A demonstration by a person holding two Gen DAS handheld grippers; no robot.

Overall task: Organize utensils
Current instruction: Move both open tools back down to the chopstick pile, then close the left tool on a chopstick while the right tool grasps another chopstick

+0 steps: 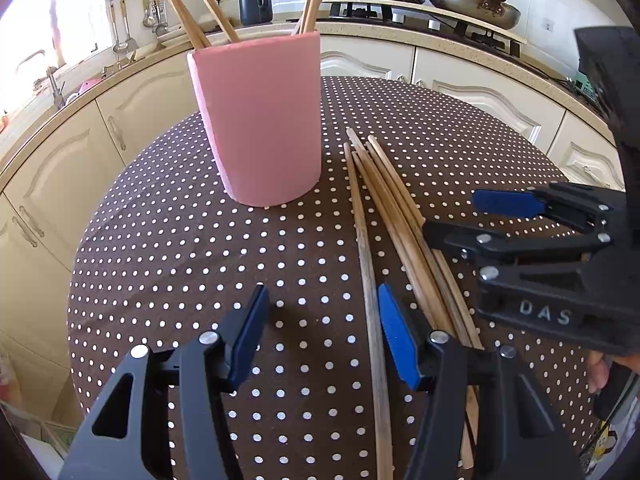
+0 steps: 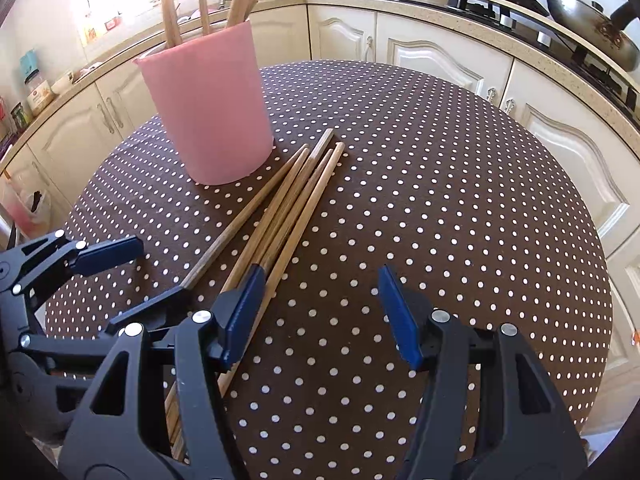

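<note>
Both grippers, left [image 1: 322, 334] and right [image 2: 320, 314], tilt down over the desk [image 2: 440, 200], jaws released, empty; pink cup [image 1: 260, 120] holds upright chopsticks [image 1: 200, 4]

Only one legible marking is showing: the raised letters "DAS" are standing on the black body of the right gripper [image 1: 452, 220], seen from the left wrist view. Labels on the jars and packets [image 2: 38, 92] along the counter in the right wrist view are appearing too small and blurred to read. No other text, numbers or signs are reading clearly.
</note>
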